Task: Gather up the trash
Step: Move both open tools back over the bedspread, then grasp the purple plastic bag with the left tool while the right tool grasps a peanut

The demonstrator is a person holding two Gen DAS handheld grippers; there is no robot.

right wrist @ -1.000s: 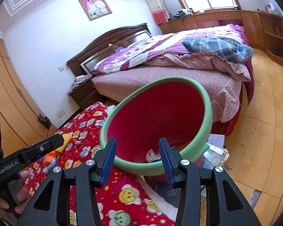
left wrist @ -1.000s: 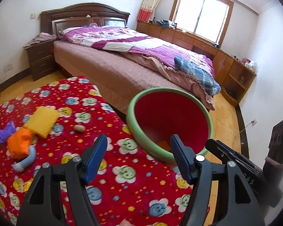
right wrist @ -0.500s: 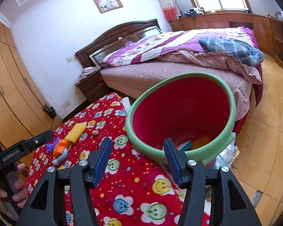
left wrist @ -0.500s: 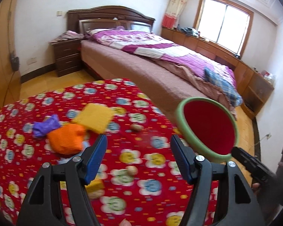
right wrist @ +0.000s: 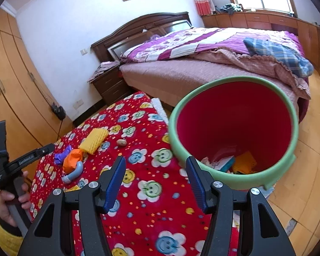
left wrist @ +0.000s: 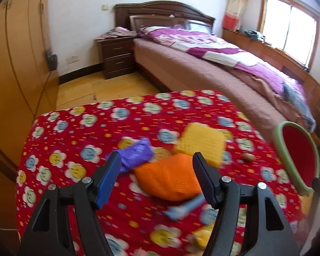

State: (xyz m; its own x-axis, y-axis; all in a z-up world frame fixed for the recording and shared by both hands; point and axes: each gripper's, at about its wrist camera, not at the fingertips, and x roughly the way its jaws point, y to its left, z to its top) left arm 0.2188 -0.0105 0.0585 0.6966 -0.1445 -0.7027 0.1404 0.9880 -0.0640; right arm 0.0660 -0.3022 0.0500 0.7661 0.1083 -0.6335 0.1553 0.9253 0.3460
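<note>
On the red flowered tablecloth (left wrist: pixel 74 128) lie an orange foam net (left wrist: pixel 168 181), a yellow foam net (left wrist: pixel 199 144), a purple wrapper (left wrist: pixel 136 154), a grey-blue bent tube (left wrist: pixel 185 208) and a small nut (left wrist: pixel 247 157). My left gripper (left wrist: pixel 156 162) hovers open just above the orange net, with nothing between its pads. My right gripper (right wrist: pixel 155 162) is open and empty over the cloth (right wrist: pixel 155 213), near the red bin with a green rim (right wrist: pixel 175 140). Several scraps (right wrist: pixel 230 164) lie in its bottom. The same pile, with its orange net (right wrist: pixel 72 160), sits at left.
A bed (left wrist: pixel 202 68) and a dark nightstand (left wrist: pixel 117 57) stand beyond the table. Wooden wardrobe doors (left wrist: pixel 15 64) line the left. The bin's rim (left wrist: pixel 285 155) is past the table's right edge. A hand (right wrist: pixel 8 202) holds the left tool.
The left gripper has swung left, away from the bin and over the pile of trash. The right gripper's jaws have widened, and it has drawn back from the bin's mouth.
</note>
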